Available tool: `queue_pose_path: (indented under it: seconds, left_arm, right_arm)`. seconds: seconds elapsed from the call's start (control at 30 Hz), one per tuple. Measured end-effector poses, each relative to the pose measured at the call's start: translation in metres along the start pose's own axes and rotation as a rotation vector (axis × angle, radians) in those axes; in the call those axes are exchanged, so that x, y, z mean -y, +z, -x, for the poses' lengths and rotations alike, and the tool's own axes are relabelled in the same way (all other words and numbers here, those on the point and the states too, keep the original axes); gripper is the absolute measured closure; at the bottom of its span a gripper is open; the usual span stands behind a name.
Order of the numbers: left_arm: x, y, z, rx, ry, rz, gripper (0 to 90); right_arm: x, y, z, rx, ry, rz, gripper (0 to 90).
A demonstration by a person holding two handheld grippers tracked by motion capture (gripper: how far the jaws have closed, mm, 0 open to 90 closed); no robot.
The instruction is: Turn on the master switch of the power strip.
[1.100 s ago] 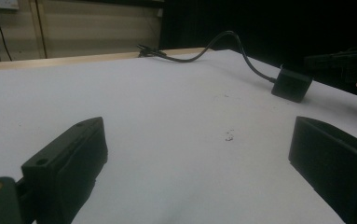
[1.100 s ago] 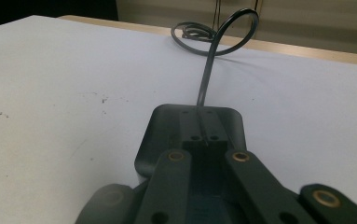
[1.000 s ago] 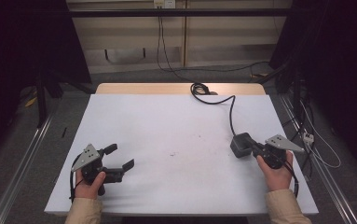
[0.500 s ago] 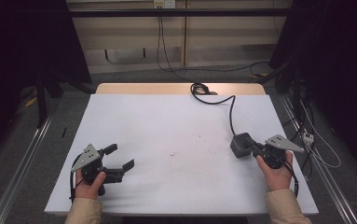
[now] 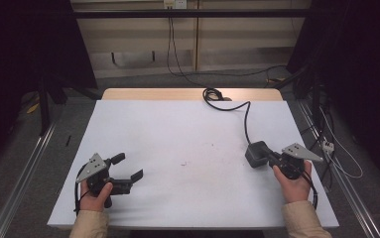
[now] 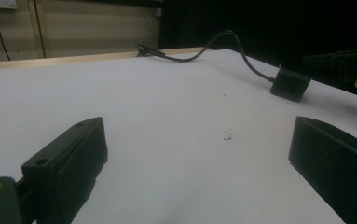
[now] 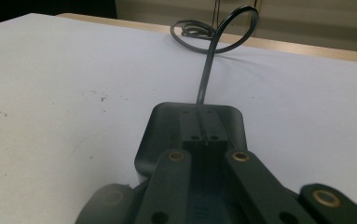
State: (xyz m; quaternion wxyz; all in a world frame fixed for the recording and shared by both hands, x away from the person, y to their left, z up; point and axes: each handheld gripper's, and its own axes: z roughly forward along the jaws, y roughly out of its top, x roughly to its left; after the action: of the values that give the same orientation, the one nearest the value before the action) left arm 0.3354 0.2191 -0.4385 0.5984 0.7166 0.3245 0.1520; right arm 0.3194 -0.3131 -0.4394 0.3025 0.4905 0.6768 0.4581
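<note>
Right gripper [image 5: 272, 159]: held in the person's right hand [image 5: 291, 181] at the near right of the table; its jaws are pressed together, nothing between them, and their tips sit over the near edge of the power adapter.
Power adapter [image 5: 257, 153]: a dark, rounded block lying flat on the table, just in front of the right gripper's closed jaws; in the right gripper view [image 7: 192, 130] the jaw tips overlap its top, though whether they touch it I cannot tell.
Adapter cord [image 5: 247, 119]: runs from the block's far side toward the far edge of the table, ending in a small coil [image 5: 212, 94] at the far centre.
Left gripper [image 5: 128, 168]: held in the person's left hand [image 5: 95, 196] at the near left, well apart from the adapter; its jaws stand wide apart with only bare table between them.
Left gripper view: the adapter [image 6: 290, 84] lies far off to the right across the table, the other hand's gripper just beyond it.
Table [image 5: 177, 139]: a white, flat top with a few small dark specks near the middle and a wooden strip along the far edge.
Room: dim, with a grey floor, metal rails beside the table, dark curtains left and right, a pale panelled wall at the far end and loose cables on the floor.
</note>
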Motion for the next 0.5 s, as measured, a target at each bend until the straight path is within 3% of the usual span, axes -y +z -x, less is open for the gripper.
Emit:
queue_pose_path:
  seconds: [0.5]
  left_arm:
    - [0.0004,0.0004,0.0000,0.002,0.003,-0.005,4.0]
  right_arm:
    - [-0.0001,0.0002,-0.0005,0.005,-0.008,-0.003,90.0]
